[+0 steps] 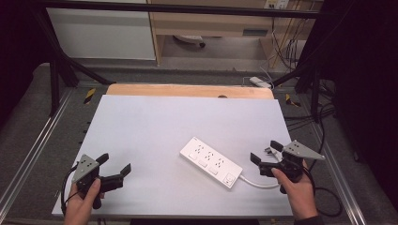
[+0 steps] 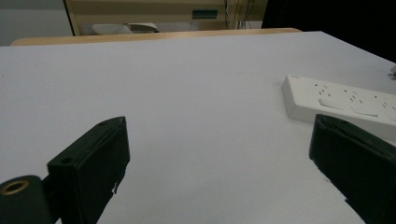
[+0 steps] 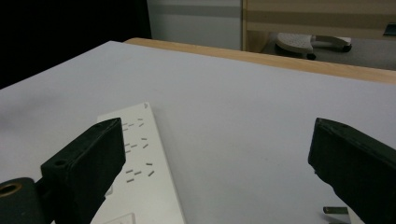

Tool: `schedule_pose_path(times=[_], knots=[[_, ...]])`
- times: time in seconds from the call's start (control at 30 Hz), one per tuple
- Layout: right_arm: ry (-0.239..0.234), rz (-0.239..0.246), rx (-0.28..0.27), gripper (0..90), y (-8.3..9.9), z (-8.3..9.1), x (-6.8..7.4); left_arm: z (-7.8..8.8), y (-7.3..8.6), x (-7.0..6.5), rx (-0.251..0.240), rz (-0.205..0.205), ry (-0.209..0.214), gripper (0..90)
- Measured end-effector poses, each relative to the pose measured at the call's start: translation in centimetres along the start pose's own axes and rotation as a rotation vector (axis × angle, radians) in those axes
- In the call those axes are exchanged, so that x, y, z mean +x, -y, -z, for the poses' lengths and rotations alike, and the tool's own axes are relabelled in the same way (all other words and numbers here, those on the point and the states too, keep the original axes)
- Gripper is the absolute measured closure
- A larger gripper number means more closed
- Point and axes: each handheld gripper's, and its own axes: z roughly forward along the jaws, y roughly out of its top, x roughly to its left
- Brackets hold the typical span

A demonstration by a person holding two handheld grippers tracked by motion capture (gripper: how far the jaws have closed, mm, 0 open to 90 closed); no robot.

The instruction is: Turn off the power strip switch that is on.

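On the white counter (image 1: 155, 126), right of centre, a white power strip (image 1: 211, 162) lies flat and at a slant, its sockets facing up, a switch at its near right end. From that end a white cable (image 1: 258, 183) curls off toward the right gripper (image 1: 264, 153), and there's a plug (image 1: 268, 151) sitting on the counter just beside that gripper's jaws. In the right gripper view a bit of that plug (image 3: 337, 211) peeks up at the bottom edge, next to the right-hand jaw.

Down at the near left corner, the person's left hand (image 1: 82, 204) has the left gripper (image 1: 114, 165), grey plate on top, jaws spread wide with nothing between them. It's well apart from the strip. Its own view confirms it: bare counter (image 2: 187, 121) between the two black jaws, and the power strip (image 2: 345, 100) off to the right, partly behind the right-hand jaw.

Over on the right, the right hand (image 1: 298, 187) grips the right gripper, its jaws also parted wide, clamped on nothing. In its view the power strip (image 3: 140, 158) runs up past the left-hand jaw, rows of slots showing on top, with open counter (image 3: 243, 116) between the jaws.

Beyond the counter's far edge there's a wooden strip (image 1: 187, 90), then floor and a tangle of cables.
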Motion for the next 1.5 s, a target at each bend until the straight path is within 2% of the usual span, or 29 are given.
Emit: schedule_pose_path(times=[0.4, 0.97, 1.5], knots=[[-0.024, 0.02, 0.02, 3.8, -2.2, -1.3, 0.7, 0.0, 0.0, -0.2, 0.0, -0.011, 0.004, 5.1], [-0.076, 0.079, 0.087, 3.6, -4.4, -4.6, 3.0, -0.1, 0.0, -0.5, 0.01, -0.025, 0.007, 5.1], [-0.081, 0.114, 0.116, 3.6, -5.9, -5.9, 3.9, -0.2, 0.0, -0.6, 0.016, -0.037, 0.015, 5.1]])
